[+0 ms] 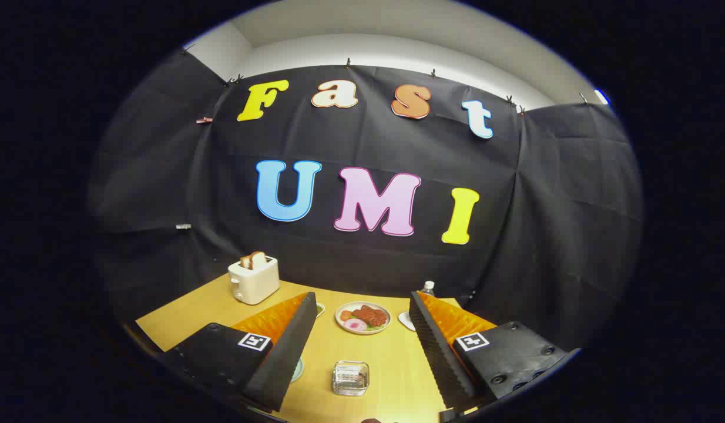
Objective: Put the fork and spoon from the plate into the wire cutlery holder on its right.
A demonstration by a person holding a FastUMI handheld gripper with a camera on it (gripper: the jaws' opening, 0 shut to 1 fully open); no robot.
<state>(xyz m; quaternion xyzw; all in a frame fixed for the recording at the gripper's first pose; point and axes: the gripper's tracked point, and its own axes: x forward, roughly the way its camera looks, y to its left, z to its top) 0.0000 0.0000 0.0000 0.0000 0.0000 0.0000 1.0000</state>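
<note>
Two tongs (362, 346) fingers spread over wooden table (180, 317).

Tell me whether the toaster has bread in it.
Loaded: two toast slices stick up from the top of the white toaster, which stands beyond the open gripper at the table's far corner.

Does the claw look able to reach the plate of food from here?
Probably yes: the claw is open and the plate lies just beyond its fingertips, nothing between. The small clear box sits nearer, between the fingers, so pass over it.
</note>
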